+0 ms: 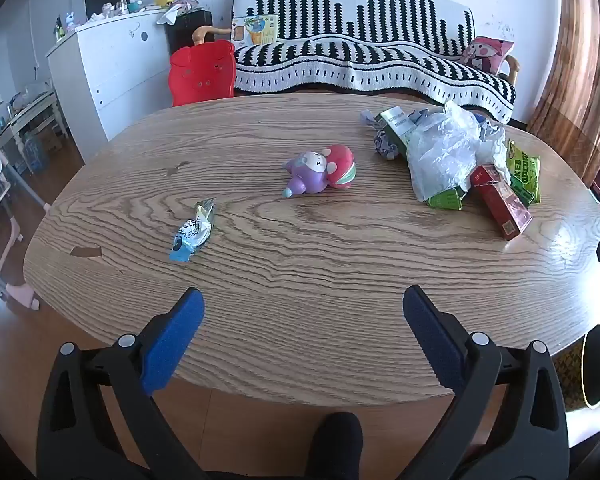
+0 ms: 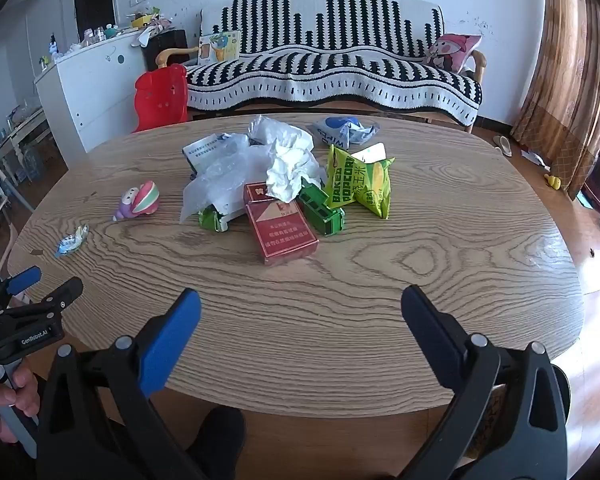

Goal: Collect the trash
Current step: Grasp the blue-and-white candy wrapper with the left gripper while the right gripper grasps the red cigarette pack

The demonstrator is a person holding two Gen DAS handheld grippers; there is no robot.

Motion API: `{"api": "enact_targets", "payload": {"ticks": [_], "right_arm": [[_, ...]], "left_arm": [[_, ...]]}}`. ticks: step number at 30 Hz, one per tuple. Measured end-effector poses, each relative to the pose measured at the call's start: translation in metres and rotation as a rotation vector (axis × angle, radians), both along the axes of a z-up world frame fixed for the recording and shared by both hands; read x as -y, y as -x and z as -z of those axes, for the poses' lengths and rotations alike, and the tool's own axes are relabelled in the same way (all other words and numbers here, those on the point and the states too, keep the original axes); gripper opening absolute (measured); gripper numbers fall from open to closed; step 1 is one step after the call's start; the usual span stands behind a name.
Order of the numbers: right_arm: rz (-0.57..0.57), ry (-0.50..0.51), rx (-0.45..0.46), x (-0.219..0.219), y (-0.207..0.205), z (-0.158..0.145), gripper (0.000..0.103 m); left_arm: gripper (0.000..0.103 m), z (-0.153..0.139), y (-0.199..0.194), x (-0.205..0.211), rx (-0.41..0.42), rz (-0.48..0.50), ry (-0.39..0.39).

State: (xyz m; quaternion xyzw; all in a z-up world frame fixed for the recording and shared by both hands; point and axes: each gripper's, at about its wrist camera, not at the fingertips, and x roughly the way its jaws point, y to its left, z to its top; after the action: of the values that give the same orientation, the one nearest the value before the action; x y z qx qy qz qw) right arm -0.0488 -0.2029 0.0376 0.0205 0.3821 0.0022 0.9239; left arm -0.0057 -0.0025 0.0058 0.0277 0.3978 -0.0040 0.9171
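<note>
Left gripper (image 1: 303,300), black w/ blue pads, sits at the bottom of the left wrist view: jaws spread as wide as they go, nothing between them, just bare tabletop. Right gripper (image 2: 301,300), same build, bottom of the right wrist view: also fully spread, empty.

Oval wood-grain table (image 1: 300,248) fills the middle of both views. Trash on it:
- small blue-and-silver crumpled snack wrapper (image 1: 193,231), left of centre in left view, lying alone, well apart from the rest.
- main pile, upper right in left view, centre in right view: clear crinkled plastic bag (image 2: 216,176), crumpled white tissue (image 2: 290,172), red rectangular cigarette box (image 2: 282,226) at the pile's near edge, green cardboard carton torn open (image 2: 322,210) just beside the red box, yellow-green baked popcorn bag (image 2: 360,184) to the right of it, blue-and-white wipes pack (image 2: 346,130) behind.

Purple-and-pink squishy toy figure (image 1: 320,172) lies on its side btwn wrapper and pile, touching neither.

In right view, lower left edge, a hand (image 2: 8,400) grips the left gripper's handle.

Background: black-and-white patterned sofa (image 1: 360,56), red plastic kids' chair (image 1: 202,72), white cabinet (image 1: 100,76) at upper left.
</note>
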Motion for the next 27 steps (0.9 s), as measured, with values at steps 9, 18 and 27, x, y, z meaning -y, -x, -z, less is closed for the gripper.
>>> {"api": "enact_targets", "payload": {"ticks": [9,18,27], "right_arm": [[-0.003,0.000,0.000,-0.002,0.001,-0.001,0.097],[-0.011,0.000,-0.010,-0.005,-0.001,0.001,0.097],[-0.034,0.000,-0.053,-0.001,-0.006,0.011,0.097]], "left_arm": [[0.097,0.000,0.001,0.001,-0.002,-0.001,0.003],[0.097,-0.001,-0.007,-0.016,-0.015,-0.015,0.027],[0.097,0.010,-0.071,-0.078,-0.082,-0.073,-0.002]]}}
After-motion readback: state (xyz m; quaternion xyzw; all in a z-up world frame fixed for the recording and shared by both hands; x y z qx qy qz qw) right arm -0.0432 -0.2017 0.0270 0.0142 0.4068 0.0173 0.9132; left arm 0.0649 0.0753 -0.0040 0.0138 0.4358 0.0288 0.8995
